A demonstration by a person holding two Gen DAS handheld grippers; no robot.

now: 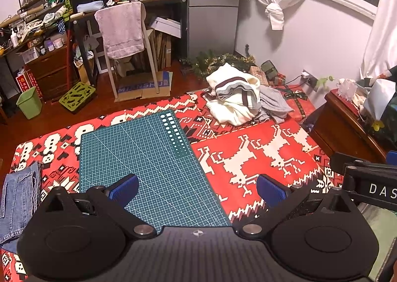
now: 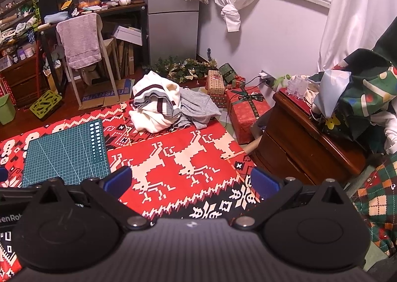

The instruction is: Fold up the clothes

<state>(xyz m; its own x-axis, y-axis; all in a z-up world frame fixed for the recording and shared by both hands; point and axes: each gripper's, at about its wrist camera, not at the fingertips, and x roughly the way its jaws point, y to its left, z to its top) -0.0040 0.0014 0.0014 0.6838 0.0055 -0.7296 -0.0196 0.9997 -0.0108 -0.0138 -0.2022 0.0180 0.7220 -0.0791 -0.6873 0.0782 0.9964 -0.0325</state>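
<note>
Both the left gripper (image 1: pixel 197 189) and right gripper (image 2: pixel 191 182) hover released above the red patterned blanket (image 1: pixel 260 138); a crumpled white striped sweater (image 1: pixel 235 96) lies beyond.

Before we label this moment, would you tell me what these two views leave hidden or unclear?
- Grey garment: mostly buried under the cream striped sweater in both views; its type is unclear.
- Jeans: cut off by the left edge of the left wrist view; absent from the right.
- Green cutting mat: its near edge is covered by the left gripper.
- Right gripper: open over the blanket; its height cannot be judged.
</note>
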